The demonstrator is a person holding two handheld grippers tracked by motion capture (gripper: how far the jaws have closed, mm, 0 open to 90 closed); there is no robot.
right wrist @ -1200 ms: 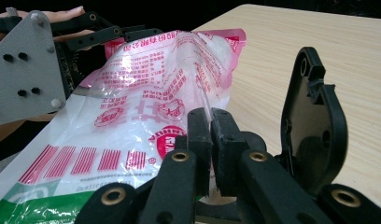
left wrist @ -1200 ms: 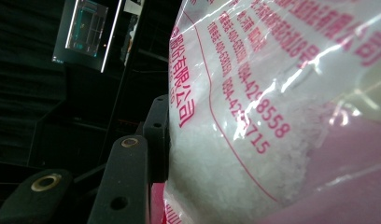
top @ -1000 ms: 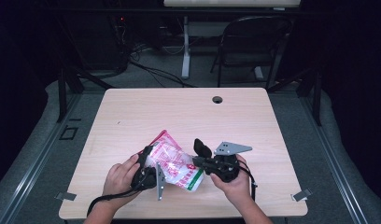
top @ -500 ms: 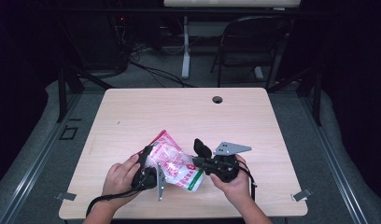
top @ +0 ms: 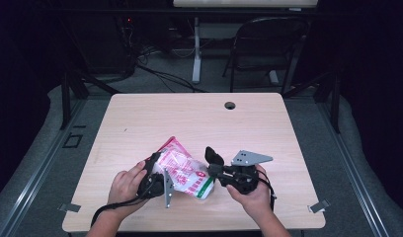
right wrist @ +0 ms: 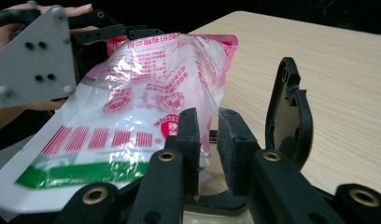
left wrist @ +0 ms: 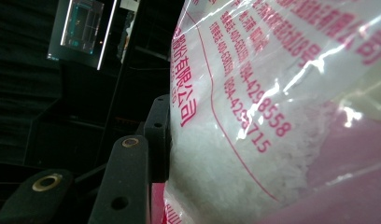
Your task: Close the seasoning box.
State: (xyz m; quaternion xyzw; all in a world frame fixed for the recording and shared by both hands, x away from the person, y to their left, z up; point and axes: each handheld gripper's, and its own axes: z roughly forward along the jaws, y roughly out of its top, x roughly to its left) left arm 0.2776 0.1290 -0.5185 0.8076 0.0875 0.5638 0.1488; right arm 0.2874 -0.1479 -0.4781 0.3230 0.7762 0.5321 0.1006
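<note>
While the left hand keeps low near the front edge of the table, its left gripper grips the bag of white grains. In the left gripper view one black pad presses flat against the clear plastic, with red print and the white filling right behind it; the other pad is hidden by the bag. So this gripper is closed on the bag's left side.

The bag lies tilted in the front middle part of the table, between the two grippers, its pink top corner raised toward the back and its green-striped bottom end pointing to the right gripper.

The right hand holds that gripper just right of the bag, near the front edge. Its jaws have just been opening. In the right gripper view the two pads stand apart with a narrow gap, and a thin edge of the bag's plastic seems to sit in that gap; the pads are not pressing it. The bag's green end lies just left of these jaws, and the grey plate of the left gripper shows behind it.

A small round hole sits near the table's back edge, well apart from everything.
</note>
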